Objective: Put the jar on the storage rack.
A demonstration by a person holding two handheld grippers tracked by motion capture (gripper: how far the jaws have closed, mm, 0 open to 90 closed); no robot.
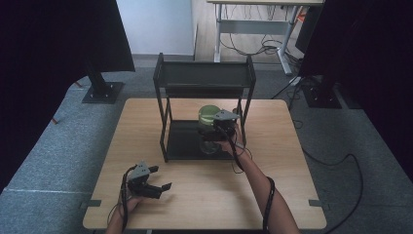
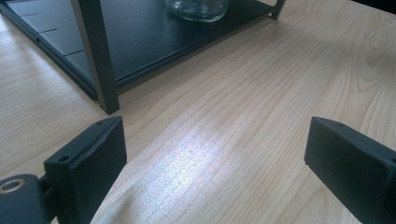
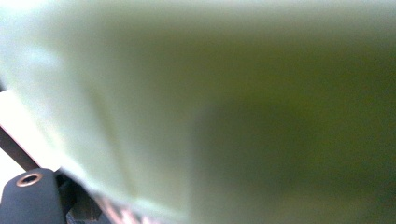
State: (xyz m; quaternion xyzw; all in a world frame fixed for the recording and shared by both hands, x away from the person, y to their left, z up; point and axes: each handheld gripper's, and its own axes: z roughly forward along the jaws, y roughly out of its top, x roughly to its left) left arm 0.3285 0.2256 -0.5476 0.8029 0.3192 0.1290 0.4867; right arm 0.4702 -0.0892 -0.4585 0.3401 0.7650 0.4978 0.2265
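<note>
My right gripper [image 1: 213, 127] grips the pale green translucent plastic cup [image 1: 209, 113] at the two-tier black metal rack [image 1: 204, 73], over a clear glass jar [image 1: 208, 146] on its lower shelf at twelve o'clock. My left gripper [image 1: 158, 178] idles, jaws spread, at seven. This looks like the placing step; next I need a level descent before release.

Table [image 2: 243, 116]: pale wood, visible grain, smooth with a soft sheen under the light. Rack [image 2: 100, 56]: dark metal, matt posts; its lower shelf smooth, faintly reflective. Jar [image 2: 198, 8]: clear glass, glossy. Its lid [image 1: 209, 113]: green, looks like plastic, smooth. Left gripper [image 2: 215, 158] pads [image 2: 100, 151]: black, matt, slightly grainy, rubbery-looking. Floor [image 1: 58, 161]: grey carpet, rough-textured.
</note>
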